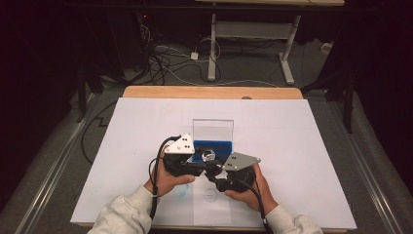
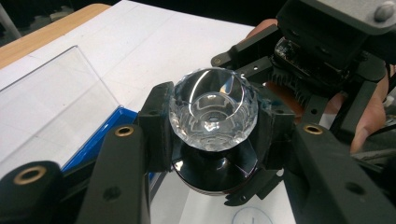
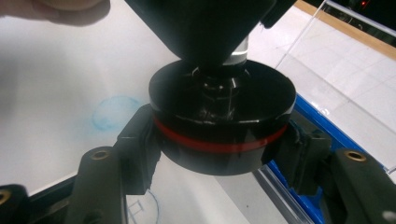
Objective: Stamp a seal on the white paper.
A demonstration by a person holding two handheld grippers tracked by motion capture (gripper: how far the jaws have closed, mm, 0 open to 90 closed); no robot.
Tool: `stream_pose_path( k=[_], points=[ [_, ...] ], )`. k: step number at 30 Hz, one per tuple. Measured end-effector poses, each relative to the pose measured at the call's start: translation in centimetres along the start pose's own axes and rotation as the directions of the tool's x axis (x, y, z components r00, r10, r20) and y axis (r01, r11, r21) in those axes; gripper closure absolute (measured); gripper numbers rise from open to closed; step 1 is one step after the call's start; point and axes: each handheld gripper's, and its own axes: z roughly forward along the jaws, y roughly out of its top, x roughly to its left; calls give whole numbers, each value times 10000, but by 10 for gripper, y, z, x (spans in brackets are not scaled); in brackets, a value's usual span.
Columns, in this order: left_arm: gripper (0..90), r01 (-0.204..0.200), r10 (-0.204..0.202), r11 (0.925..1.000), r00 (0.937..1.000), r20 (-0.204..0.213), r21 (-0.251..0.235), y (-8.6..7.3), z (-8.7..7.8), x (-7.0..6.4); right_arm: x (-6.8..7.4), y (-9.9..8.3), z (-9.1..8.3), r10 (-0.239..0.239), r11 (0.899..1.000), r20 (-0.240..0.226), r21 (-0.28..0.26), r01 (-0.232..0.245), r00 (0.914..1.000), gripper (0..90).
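Observation:
A clear faceted glass knob (image 2: pixel 212 109) sits on a round black base (image 3: pixel 222 116) that carries a red band (image 3: pixel 219 145). My left gripper (image 2: pixel 212 123) is shut on the glass knob, one jaw on each side. From the other side, my right gripper (image 3: pixel 222 140) is shut on the black base, pads against its rim. In the high view the two grippers, left (image 1: pixel 204 158) and right (image 1: pixel 213 171), meet over the front edge of a blue case (image 1: pixel 221 146). The glass knob (image 1: pixel 208 155) glints between them, held above the table.
The blue case has a clear lid (image 1: pixel 213 129) standing upright behind it. White paper (image 1: pixel 292 146) covers the table, with a drawn circle (image 1: pixel 210 195) and a blue smudged ring (image 3: pixel 114 114) near the front. A wooden table edge (image 1: pixel 209 91) lies at the back.

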Motion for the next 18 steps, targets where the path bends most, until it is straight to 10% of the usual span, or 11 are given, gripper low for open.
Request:
stream_pose_path(
  k=[18],
  points=[
    [546,-238,230,9979,9996,140,598,-11,-17,-13,-9,-25,-20,-230,9966,539,806,186,9983,387]
  ],
)
